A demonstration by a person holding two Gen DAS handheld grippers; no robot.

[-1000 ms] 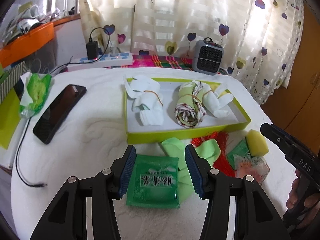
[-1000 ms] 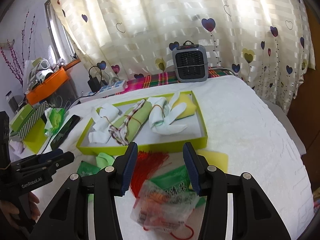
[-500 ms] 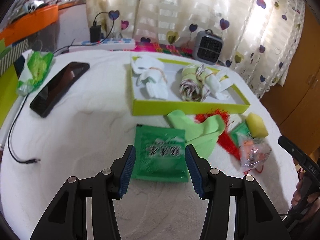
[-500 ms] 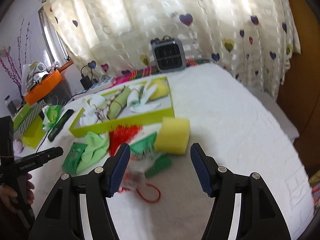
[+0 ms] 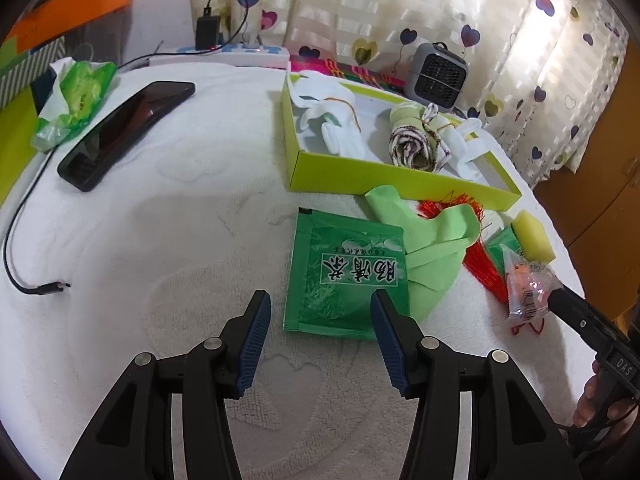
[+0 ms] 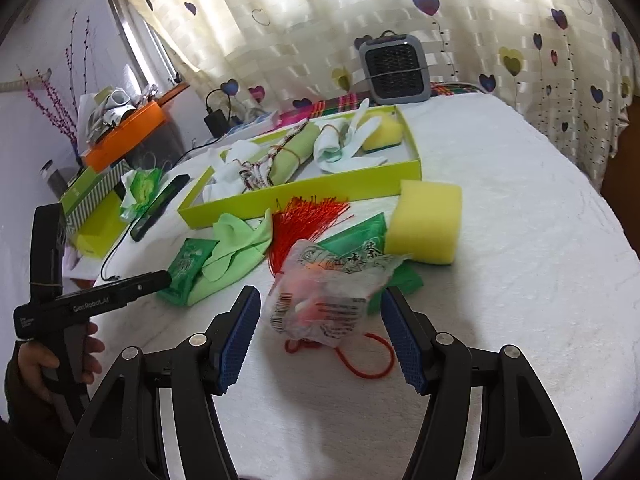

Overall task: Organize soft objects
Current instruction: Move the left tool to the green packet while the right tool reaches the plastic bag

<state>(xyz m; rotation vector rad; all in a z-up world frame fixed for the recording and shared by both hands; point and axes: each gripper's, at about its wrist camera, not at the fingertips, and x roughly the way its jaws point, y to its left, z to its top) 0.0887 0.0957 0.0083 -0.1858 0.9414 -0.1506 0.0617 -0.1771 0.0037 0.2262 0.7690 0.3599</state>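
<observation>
Left wrist view: left gripper (image 5: 320, 304) wide open, nothing held, low over the white-covered desk (image 5: 160, 240). Green tea sachet (image 5: 346, 272) lies flat, its near edge between the fingertips, pads not touching. Light green cloth (image 5: 432, 240) overlaps the sachet's right side; red tassel (image 5: 480, 264) beyond it, yellow sponge (image 5: 534, 236) far right. Lime tray (image 5: 384, 178) further back holds rolled white and patterned cloths. Black phone (image 5: 124, 132) on the left.

Right wrist view: right gripper (image 6: 320, 312) wide open, its jaws have just been opening, nothing gripped. Crinkled clear packet (image 6: 324, 300) sits between the fingertips, pads apart from it. Yellow sponge just beyond on the right, red tassel and green cloth to the left, tray behind. Left gripper visible at left, over the sachet.
</observation>
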